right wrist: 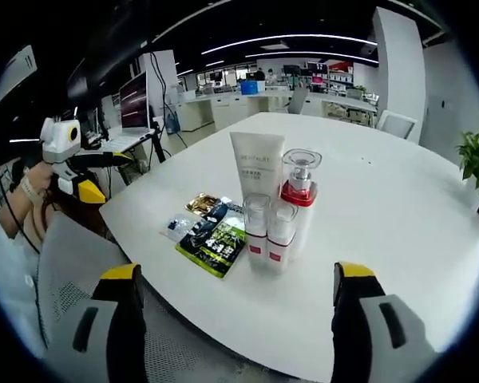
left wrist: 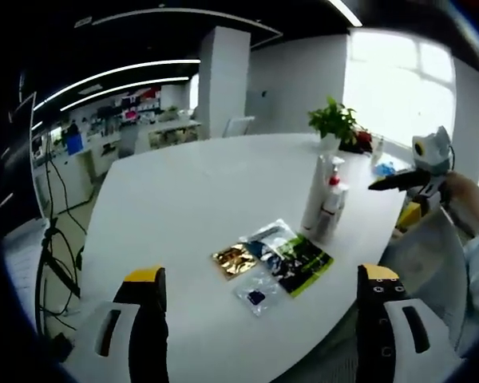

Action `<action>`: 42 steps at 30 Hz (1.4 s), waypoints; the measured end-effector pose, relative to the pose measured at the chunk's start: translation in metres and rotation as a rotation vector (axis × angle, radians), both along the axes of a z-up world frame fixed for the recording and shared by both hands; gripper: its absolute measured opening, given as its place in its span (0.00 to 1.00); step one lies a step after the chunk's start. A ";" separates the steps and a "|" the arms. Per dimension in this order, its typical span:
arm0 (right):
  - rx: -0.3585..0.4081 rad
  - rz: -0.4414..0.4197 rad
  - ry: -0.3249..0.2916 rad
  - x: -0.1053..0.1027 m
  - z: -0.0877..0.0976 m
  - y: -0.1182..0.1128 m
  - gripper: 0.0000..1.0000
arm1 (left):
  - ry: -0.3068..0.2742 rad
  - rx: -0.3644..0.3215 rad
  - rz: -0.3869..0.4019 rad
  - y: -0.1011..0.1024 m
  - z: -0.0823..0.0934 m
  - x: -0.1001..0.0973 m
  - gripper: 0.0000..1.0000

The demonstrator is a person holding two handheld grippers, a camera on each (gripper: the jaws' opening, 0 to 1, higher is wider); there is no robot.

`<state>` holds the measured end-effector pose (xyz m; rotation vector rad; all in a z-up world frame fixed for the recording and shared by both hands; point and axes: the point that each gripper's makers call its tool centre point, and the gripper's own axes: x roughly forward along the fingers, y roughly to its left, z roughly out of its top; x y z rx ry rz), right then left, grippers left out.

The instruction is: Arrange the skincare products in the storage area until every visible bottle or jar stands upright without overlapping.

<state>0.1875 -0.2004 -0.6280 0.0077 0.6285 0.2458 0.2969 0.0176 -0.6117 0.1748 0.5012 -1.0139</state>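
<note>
A: Where are the bottles?

B: Upright, clustered near the white surface (right wrist: 399,199) edge: tall white tube (right wrist: 257,171), red-collared clear-capped pump bottle (right wrist: 298,195).

A: Handling?

B: Light, smooth, tippy; grip mid-body. Left claw (left wrist: 263,307) and right claw (right wrist: 233,307) both gape wide, empty.

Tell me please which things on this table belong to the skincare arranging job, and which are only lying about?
For the job:
- white tube, upright
- pump bottle with red collar, upright
- two small clear-capped bottles, upright
- flat sachets lying beside the bottles, probably skincare samples
- left tongs and right tongs, both open

Lying about:
- potted plant
- white table
- grey chair
</note>
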 end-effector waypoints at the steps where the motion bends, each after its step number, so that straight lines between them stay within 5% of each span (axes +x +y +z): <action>1: 0.001 0.000 0.000 0.000 0.000 0.000 0.99 | 0.002 -0.002 0.000 0.000 0.000 0.000 0.97; 42: 0.003 0.014 0.027 -0.003 -0.006 0.005 0.99 | 0.034 0.009 -0.011 -0.005 -0.010 -0.009 0.97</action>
